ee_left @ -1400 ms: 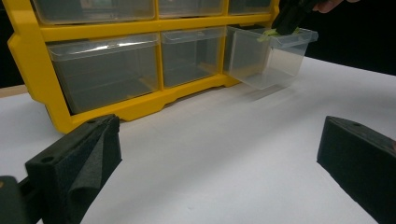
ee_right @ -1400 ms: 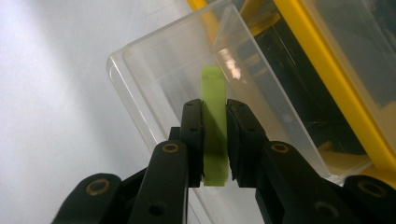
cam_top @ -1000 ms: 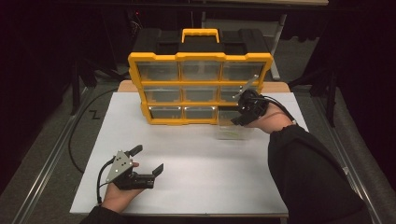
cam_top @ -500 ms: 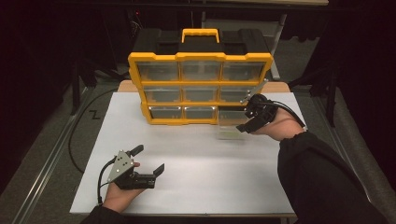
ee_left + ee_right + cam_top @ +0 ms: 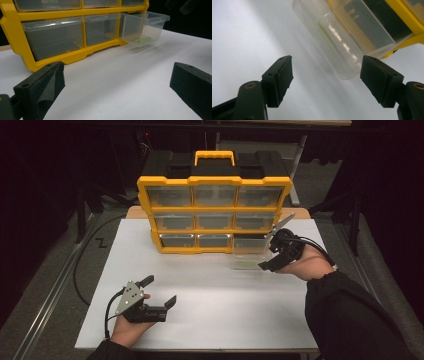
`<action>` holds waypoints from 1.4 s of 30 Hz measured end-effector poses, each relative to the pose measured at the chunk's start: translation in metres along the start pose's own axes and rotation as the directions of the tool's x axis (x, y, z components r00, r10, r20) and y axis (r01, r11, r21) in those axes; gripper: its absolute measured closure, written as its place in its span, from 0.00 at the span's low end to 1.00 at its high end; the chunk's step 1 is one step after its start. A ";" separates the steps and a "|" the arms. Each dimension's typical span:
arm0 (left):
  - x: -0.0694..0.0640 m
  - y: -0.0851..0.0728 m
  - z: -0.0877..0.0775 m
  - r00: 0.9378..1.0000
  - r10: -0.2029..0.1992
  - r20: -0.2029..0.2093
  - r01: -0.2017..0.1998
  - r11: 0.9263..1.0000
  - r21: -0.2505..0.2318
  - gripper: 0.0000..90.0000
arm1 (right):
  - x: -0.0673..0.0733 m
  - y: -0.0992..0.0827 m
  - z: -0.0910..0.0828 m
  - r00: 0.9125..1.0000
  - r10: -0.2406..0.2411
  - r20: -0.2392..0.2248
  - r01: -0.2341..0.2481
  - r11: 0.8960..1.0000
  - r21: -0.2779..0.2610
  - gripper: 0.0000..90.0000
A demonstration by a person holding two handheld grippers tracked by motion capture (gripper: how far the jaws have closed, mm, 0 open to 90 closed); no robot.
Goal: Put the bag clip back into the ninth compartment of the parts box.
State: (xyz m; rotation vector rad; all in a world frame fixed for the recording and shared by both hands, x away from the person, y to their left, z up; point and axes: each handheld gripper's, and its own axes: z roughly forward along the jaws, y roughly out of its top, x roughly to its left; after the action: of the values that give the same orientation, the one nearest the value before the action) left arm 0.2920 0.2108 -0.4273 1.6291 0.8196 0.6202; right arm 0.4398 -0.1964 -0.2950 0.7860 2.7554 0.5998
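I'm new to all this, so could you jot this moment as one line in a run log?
right gripper: jaws just opening, nothing between them, beside pulled-out clear drawer | left gripper: open, idle on table | organizer: upright

I record a yellow plastic organiser cabinet [image 5: 215, 182] standing upright at the far middle of the white table top [image 5: 215, 290]. On the cabinet sits a black lid [image 5: 170, 165] with a yellow carry handle [image 5: 214, 154] at its centre. Within the cabinet's frame, three clear plastic drawers [image 5: 170, 196] fill the top row, all pushed in. Three more [image 5: 215, 220] fill the middle row. Two closed clear drawers [image 5: 177, 240] occupy the left and centre of the bottom row. A pale wooden edge [image 5: 135, 212] shows just left of the cabinet, behind the white top. A metal rail [image 5: 50, 300] runs along the grey floor [image 5: 45, 250], well left of the cabinet.
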 end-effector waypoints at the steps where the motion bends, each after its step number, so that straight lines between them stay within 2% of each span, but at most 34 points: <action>1: 0.000 0.000 0.000 1.000 -0.001 -0.001 0.001 1.000 -0.001 0.00 | 0.000 -0.002 -0.001 1.000 0.003 -0.002 -0.003 1.000 -0.003 0.29; 16: -0.001 0.000 0.001 1.000 0.002 0.004 -0.002 1.000 0.004 0.00 | 0.009 -0.032 0.003 0.999 0.037 0.001 -0.037 0.999 0.018 0.17; 23: -0.001 0.000 0.001 1.000 0.001 0.003 -0.001 1.000 0.003 0.00 | 0.014 -0.043 0.013 0.998 0.059 0.018 -0.060 0.997 0.047 0.01; 26: -0.001 0.000 0.001 1.000 0.000 0.003 0.000 1.000 0.004 0.00 | 0.016 -0.048 0.017 0.997 0.067 0.030 -0.069 0.996 0.059 0.01; 35: 0.002 0.000 -0.001 1.000 -0.009 -0.006 0.009 1.000 -0.003 0.00 | 0.022 -0.060 0.034 0.998 0.058 0.020 -0.059 0.996 0.073 0.01; 42: -0.001 0.000 0.000 1.000 0.003 0.002 -0.003 1.000 0.005 0.00 | 0.029 -0.068 0.049 0.998 0.053 0.020 -0.054 0.995 0.088 0.01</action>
State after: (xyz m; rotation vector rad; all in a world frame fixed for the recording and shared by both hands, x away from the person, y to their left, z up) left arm 0.2919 0.2102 -0.4275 1.6355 0.8175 0.6191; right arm 0.3993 -0.2172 -0.3708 0.8825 2.7694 0.4806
